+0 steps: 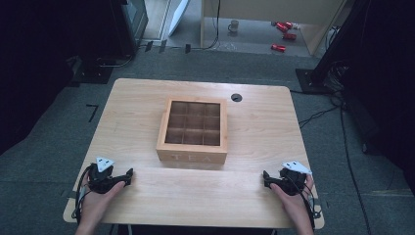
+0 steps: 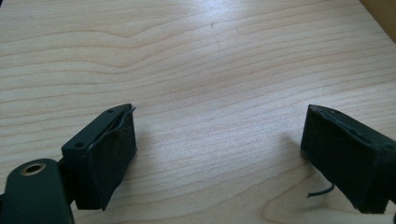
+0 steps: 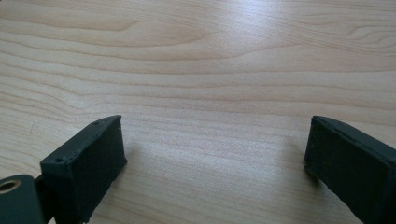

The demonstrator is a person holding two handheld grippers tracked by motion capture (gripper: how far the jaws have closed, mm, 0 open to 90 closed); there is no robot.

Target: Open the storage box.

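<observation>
While both of the person's hands rest low on the wooden surface (image 1: 254,117), the wooden tea box (image 1: 194,131) sits at the middle of it, well apart from either hand-held gripper. Its top faces up and shows a grid of nine square compartments under what may be a clear pane; whether anything lies inside them is too dark to tell. The letters TEA are on its near wall.

At about 8 o'clock from the box, near the surface's near-left corner, lies the left hand-held gripper (image 1: 130,173), held in the left hand (image 1: 98,196), its tips pointing toward 3 o'clock. In the left gripper view its jaws stand wide apart with bare wood grain between them and nothing held (image 2: 219,140); a corner of the box shows at the upper right edge.

At about 4 o'clock from the box, near the near-right corner, lies the right hand-held gripper (image 1: 265,176), held in the right hand (image 1: 296,198), its tips pointing toward 9 o'clock. In the right gripper view its jaws are likewise spread with only plain wood between them (image 3: 215,144).

A small round dark cable hole (image 1: 236,97) sits in the surface at 1 o'clock from the box. On the floor beyond the far edge stand a mug (image 1: 234,26) and some red cans (image 1: 284,34).
</observation>
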